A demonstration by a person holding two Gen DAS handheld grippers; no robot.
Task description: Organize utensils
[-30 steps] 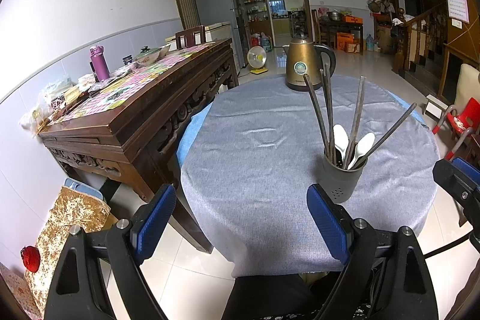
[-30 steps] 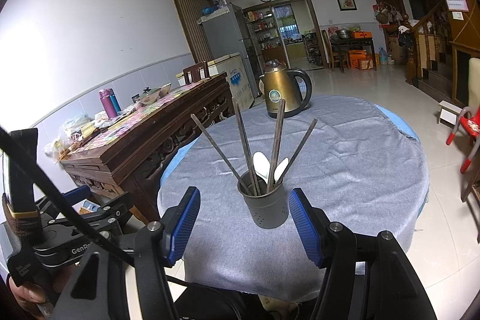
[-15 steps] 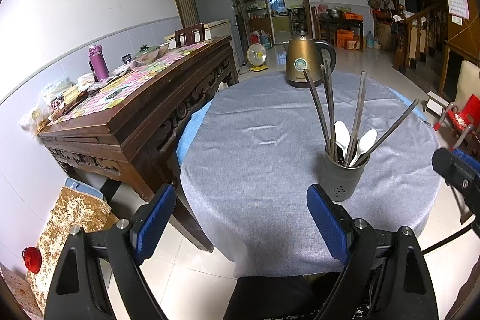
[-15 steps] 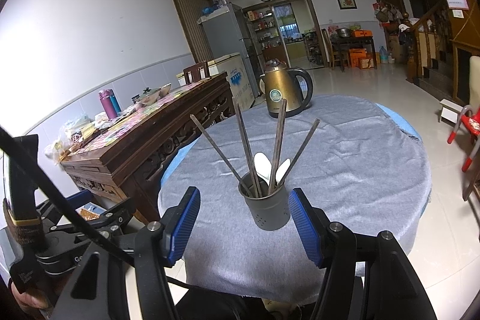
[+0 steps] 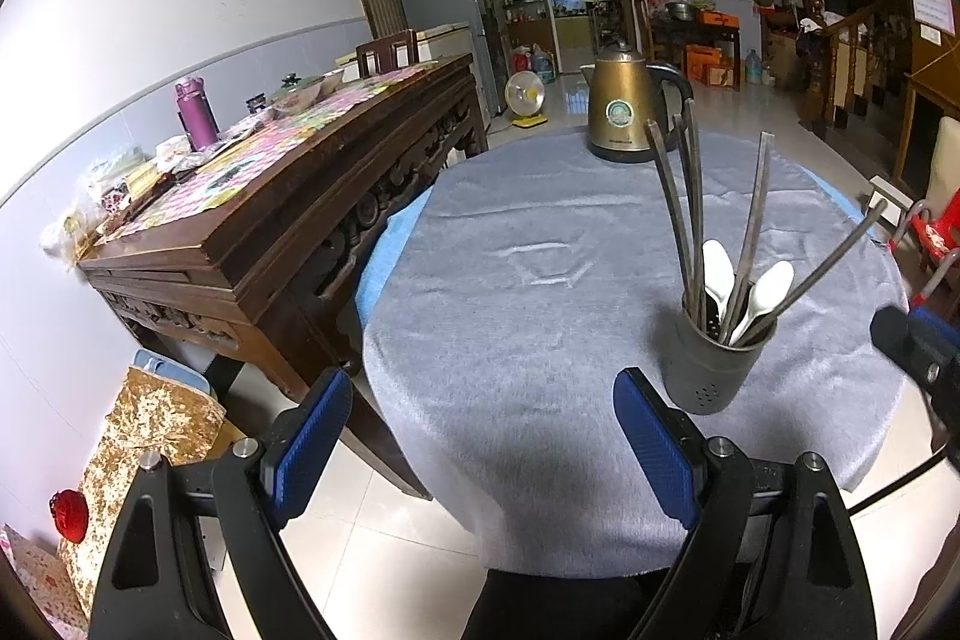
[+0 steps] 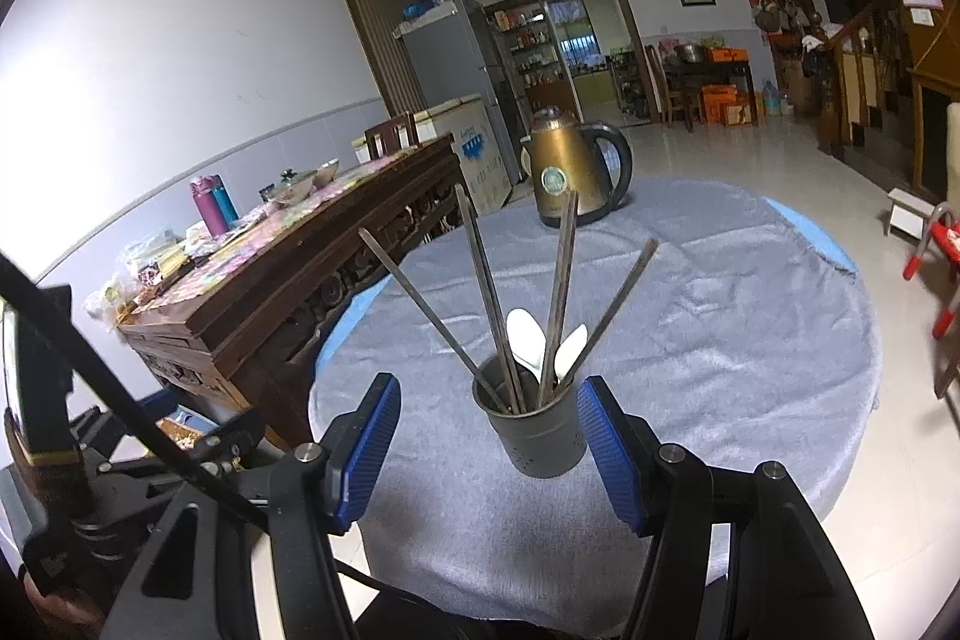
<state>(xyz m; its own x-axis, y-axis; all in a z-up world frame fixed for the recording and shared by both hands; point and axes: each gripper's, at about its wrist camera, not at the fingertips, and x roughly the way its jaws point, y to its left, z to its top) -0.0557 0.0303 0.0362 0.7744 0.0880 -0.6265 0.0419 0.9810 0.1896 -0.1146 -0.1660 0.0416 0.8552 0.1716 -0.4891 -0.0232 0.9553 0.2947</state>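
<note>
A dark grey utensil cup [image 5: 717,370] [image 6: 537,430] stands on the round table's grey cloth [image 5: 528,280] [image 6: 720,316] near the front edge. It holds several dark chopsticks [image 5: 690,196] [image 6: 489,298] and two white spoons [image 5: 768,289] [image 6: 525,340]. My left gripper [image 5: 483,436] is open and empty, at the table's front edge, left of the cup. My right gripper [image 6: 489,451] is open and empty, just in front of the cup, with the cup seen between its fingers. Its tip shows at the right of the left wrist view [image 5: 918,346].
A gold electric kettle [image 5: 621,112] [image 6: 561,178] stands at the far side of the table. A carved wooden sideboard [image 5: 282,214] [image 6: 288,280] with bottles and clutter stands close on the left. A red chair [image 5: 936,238] [image 6: 936,256] is at the right.
Both grippers have drawn back slightly from the table and stayed open. The cup and utensils have not moved.
</note>
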